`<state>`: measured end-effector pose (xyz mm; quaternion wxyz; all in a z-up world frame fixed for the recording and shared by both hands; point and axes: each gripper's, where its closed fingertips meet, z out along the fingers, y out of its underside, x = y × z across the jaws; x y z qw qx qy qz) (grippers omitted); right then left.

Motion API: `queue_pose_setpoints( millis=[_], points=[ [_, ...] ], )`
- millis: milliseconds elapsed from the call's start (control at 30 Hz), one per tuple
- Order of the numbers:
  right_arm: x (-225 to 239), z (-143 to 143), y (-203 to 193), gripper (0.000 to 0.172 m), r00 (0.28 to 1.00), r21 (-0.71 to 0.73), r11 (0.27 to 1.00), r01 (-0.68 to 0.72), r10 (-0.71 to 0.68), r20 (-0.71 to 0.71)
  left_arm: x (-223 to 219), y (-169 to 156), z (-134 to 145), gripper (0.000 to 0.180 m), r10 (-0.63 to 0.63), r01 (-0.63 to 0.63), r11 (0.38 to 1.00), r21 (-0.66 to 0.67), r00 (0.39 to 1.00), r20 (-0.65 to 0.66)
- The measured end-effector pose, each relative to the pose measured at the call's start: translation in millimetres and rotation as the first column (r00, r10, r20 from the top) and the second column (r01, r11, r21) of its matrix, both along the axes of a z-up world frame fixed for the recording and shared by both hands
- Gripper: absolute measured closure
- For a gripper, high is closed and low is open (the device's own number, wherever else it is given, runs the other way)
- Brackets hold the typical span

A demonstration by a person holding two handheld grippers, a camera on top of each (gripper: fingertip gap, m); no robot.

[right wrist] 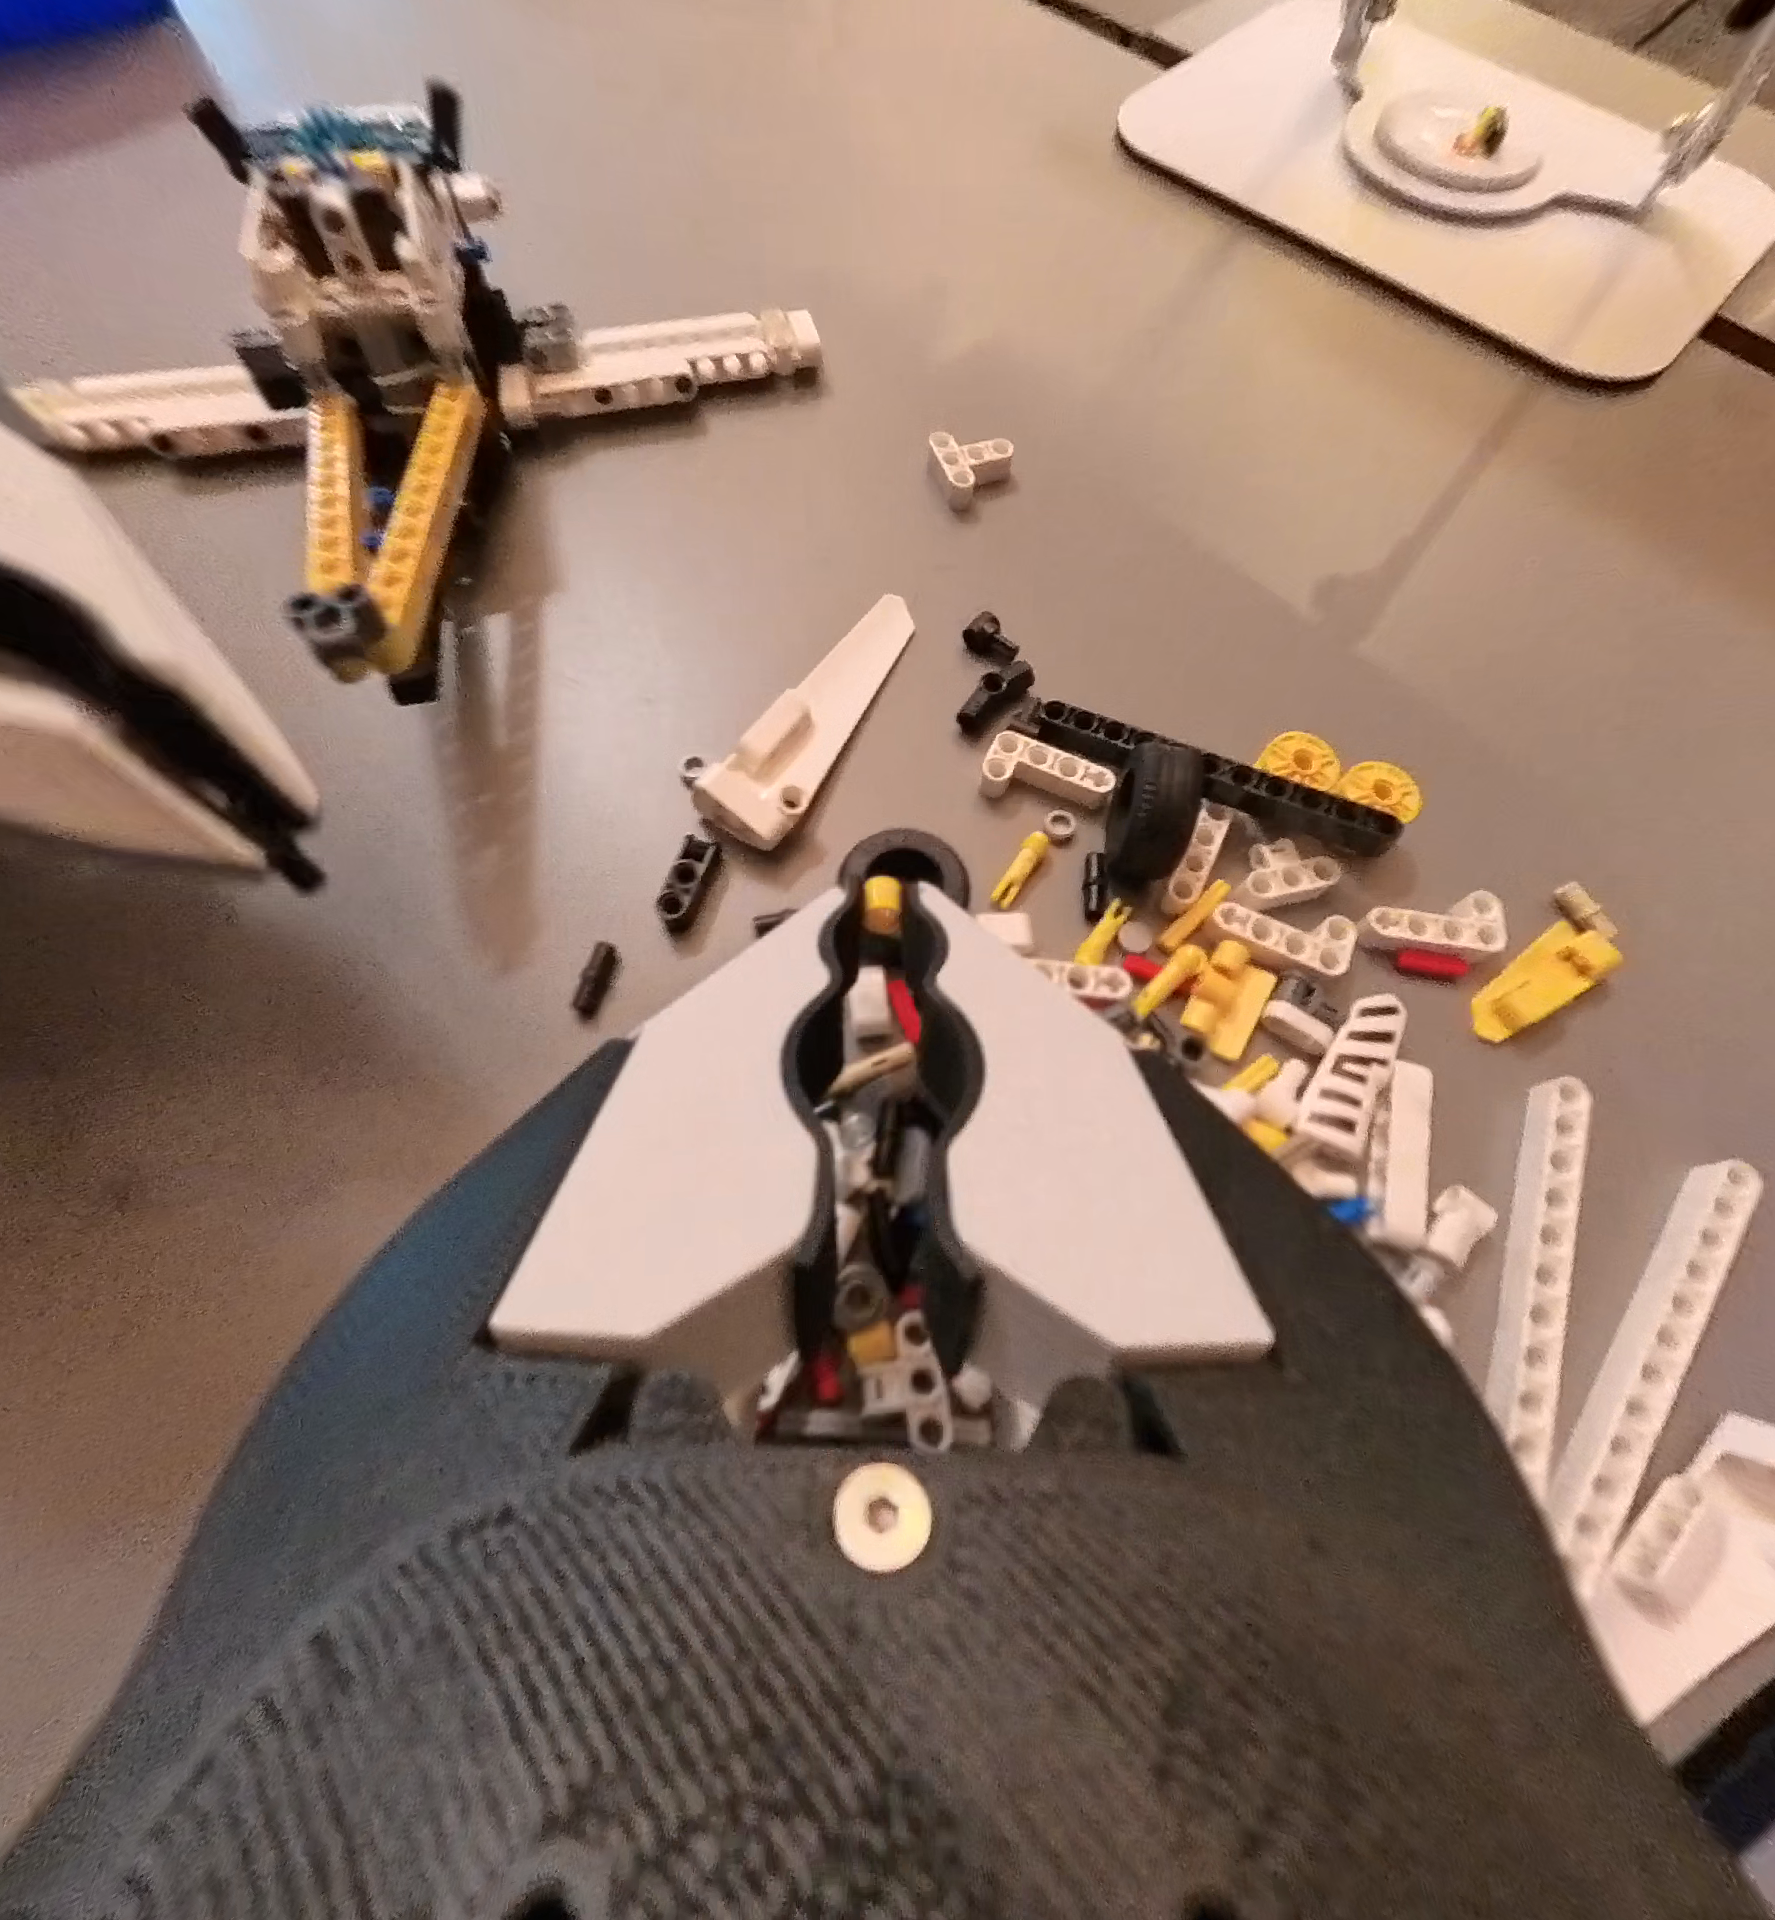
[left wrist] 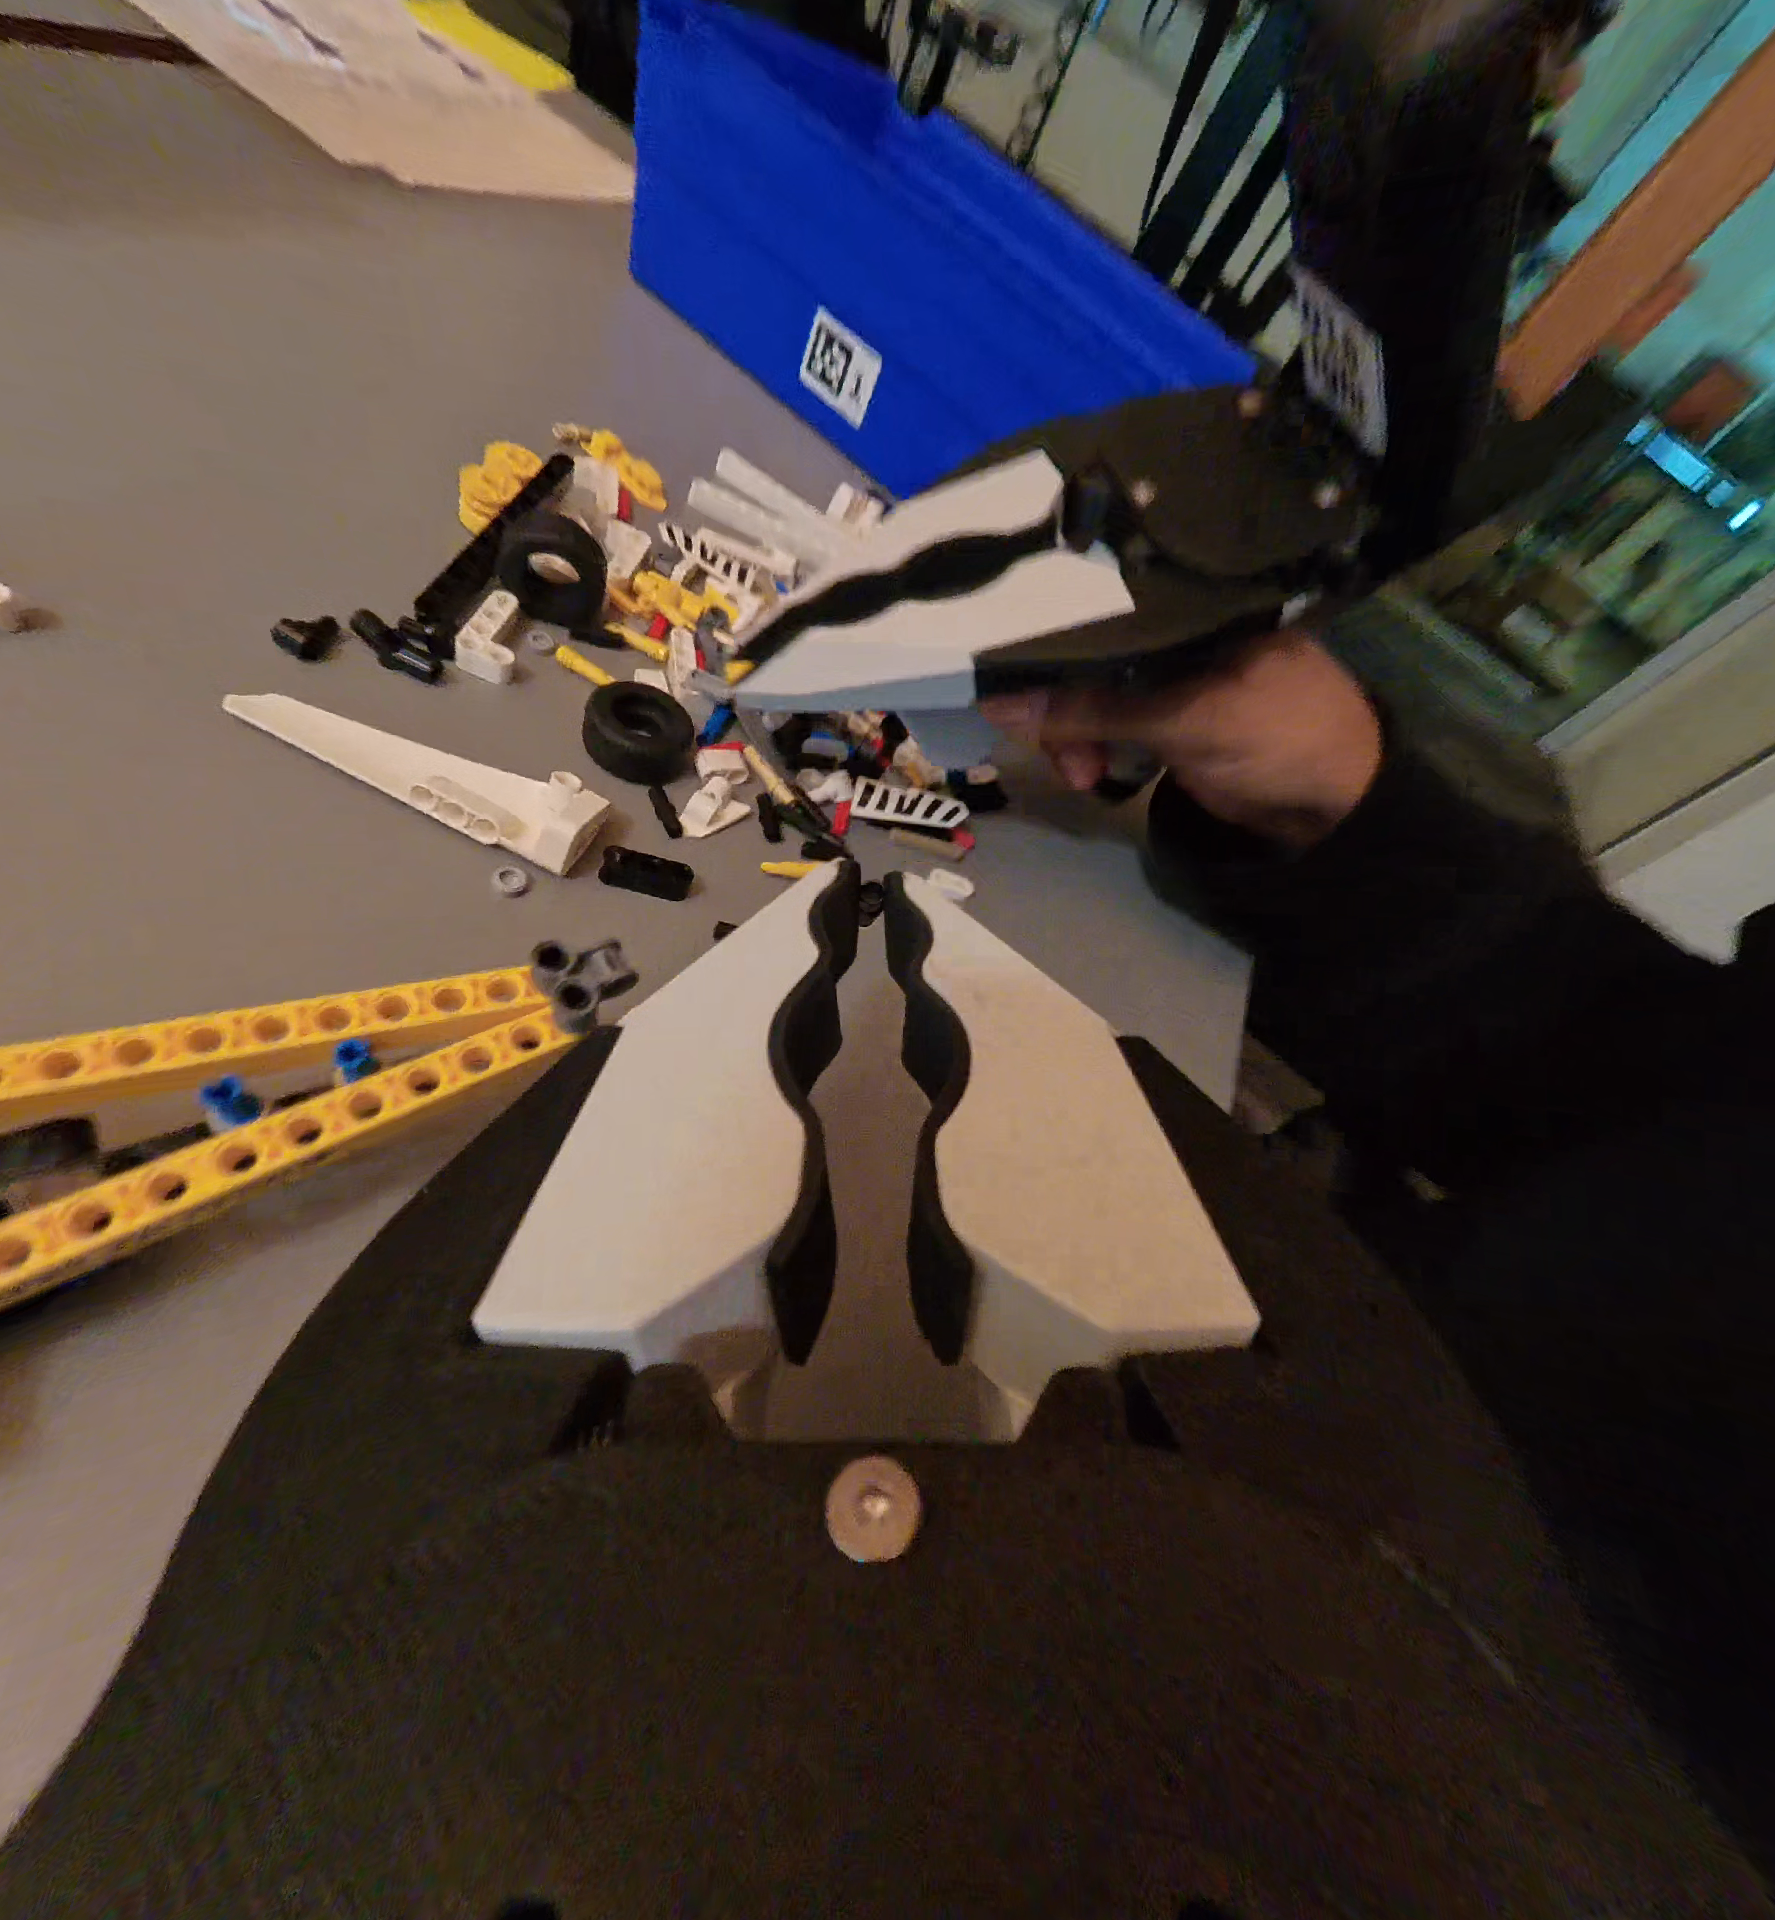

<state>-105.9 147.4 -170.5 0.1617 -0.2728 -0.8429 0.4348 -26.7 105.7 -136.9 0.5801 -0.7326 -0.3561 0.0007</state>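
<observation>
My left gripper point(left wrist: 867, 896) is shut on a small black pin point(left wrist: 869, 902), held just above the grey table point(left wrist: 187, 416). It also shows at the left edge of the right wrist view point(right wrist: 275, 836), with the black pin point(right wrist: 296, 868) sticking out of its tip. My right gripper point(right wrist: 888, 906) is shut on a small yellow pin point(right wrist: 883, 899) above a black tyre point(right wrist: 950, 868). In the left wrist view it point(left wrist: 748, 665) hovers over the pile of loose pieces point(left wrist: 717, 582). A yellow-beamed model point(right wrist: 384, 540) stands at the far left and also shows in the left wrist view point(left wrist: 239, 1091).
A white wing panel point(right wrist: 810, 727) and loose white, yellow and black pieces point(right wrist: 1278, 935) lie by the right gripper. Long white beams point(right wrist: 1631, 1351) lie at the right. A blue bin point(left wrist: 862, 239) and a white tray point(right wrist: 1434, 208) stand farther back. A person's hand point(left wrist: 1226, 727) holds the right gripper. Across from one pair of fingers to the other is roughly 10 cm.
</observation>
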Motion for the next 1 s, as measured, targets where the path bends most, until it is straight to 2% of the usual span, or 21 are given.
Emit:
queue_pose_setpoints(
  millis=[167,300,367,567,700,800,900,1000],
  points=[
    [-29,-18,-5,0.166,0.999,0.138,0.990,0.022,-0.026,0.026,-17,26,-21,0.178,-0.015,-0.001,0.976,-0.217,0.997,-0.073],
    [-43,-10,-1,0.166,0.997,0.147,0.987,0.068,-0.062,-0.046,-23,42,-23,0.179,-0.045,0.029,0.971,-0.238,0.997,-0.061],
    [-46,-9,4,0.159,0.995,0.147,0.985,0.086,-0.079,-0.055,-25,45,-24,0.179,-0.045,0.033,0.971,-0.238,0.998,-0.045],
    [-51,16,14,0.161,0.983,0.000,0.994,0.112,-0.111,-0.147,-33,47,-30,0.179,-0.042,0.044,0.969,-0.245,0.999,0.013],
    [-54,48,22,0.161,0.938,-0.112,0.987,0.112,-0.142,-0.316,-44,49,-28,0.179,-0.028,0.031,0.963,-0.268,1.000,0.013],
    [-49,67,26,0.169,0.881,-0.154,0.983,0.097,-0.157,-0.446,-49,52,-31,0.179,-0.021,0.018,0.950,-0.312,1.000,-0.005],
    [-46,71,27,0.172,0.843,-0.142,0.986,0.091,-0.152,-0.516,-51,55,-35,0.178,-0.024,0.015,0.941,-0.337,1.000,-0.020],
    [-46,65,27,0.172,0.855,-0.126,0.988,0.091,-0.142,-0.499,-51,58,-32,0.172,-0.023,0.020,0.952,-0.304,1.000,-0.007]
  ],
)
